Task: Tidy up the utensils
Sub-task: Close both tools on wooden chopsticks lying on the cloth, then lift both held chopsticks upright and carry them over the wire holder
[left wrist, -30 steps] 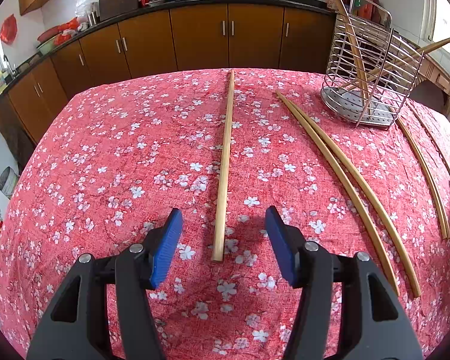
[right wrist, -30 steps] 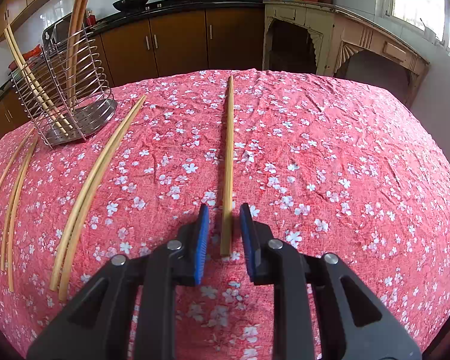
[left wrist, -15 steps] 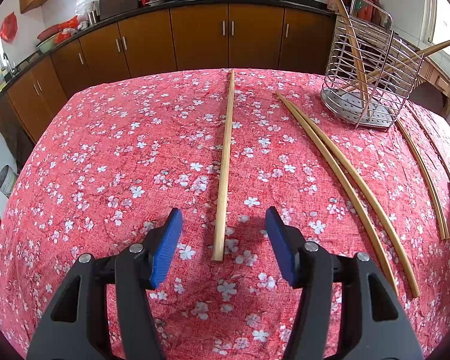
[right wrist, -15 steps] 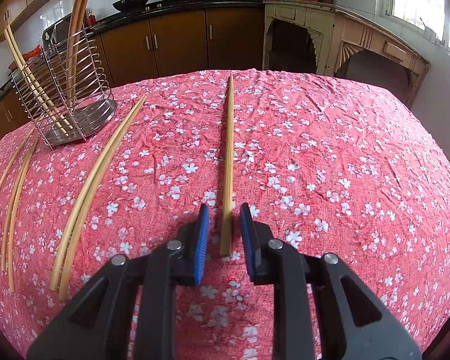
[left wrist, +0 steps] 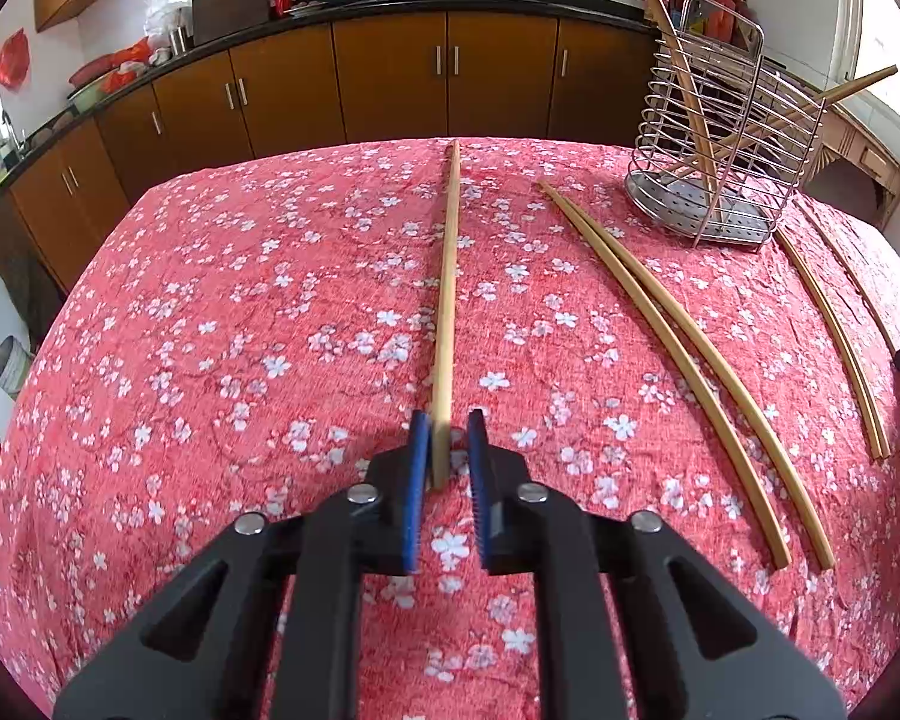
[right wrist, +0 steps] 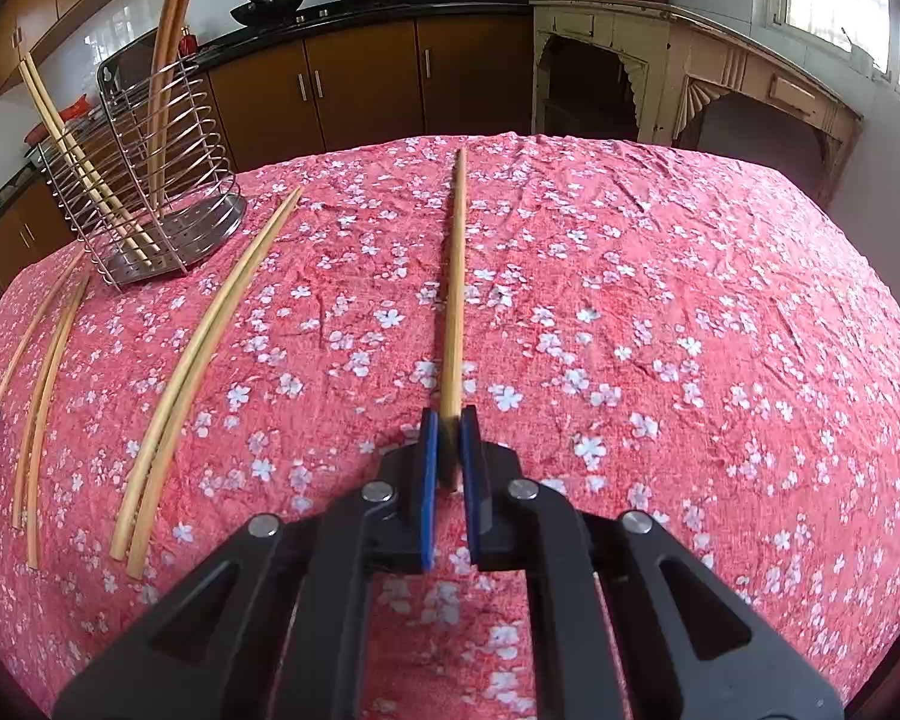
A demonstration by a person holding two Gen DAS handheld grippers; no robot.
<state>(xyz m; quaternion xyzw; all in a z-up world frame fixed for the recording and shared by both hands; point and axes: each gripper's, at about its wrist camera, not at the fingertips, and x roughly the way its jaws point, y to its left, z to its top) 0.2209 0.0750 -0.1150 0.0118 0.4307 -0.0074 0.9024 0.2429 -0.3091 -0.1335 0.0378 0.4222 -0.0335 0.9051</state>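
Each tool, the left tool [left wrist: 444,441] and the right tool [right wrist: 449,439], grips the near end of a chopstick [left wrist: 447,294] [right wrist: 455,276] lying on the bench [left wrist: 210,330], so lift both gently and level toward the wire holder [left wrist: 720,168].

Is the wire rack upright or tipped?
Upright. The wire rack stands on its perforated base on the tablecloth, chopsticks leaning inside.

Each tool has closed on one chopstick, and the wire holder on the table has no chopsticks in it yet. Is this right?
Not quite. The wire holder already has chopsticks standing in it, as the right wrist view shows. The rest holds: the left tool and right tool each grip a chopstick.
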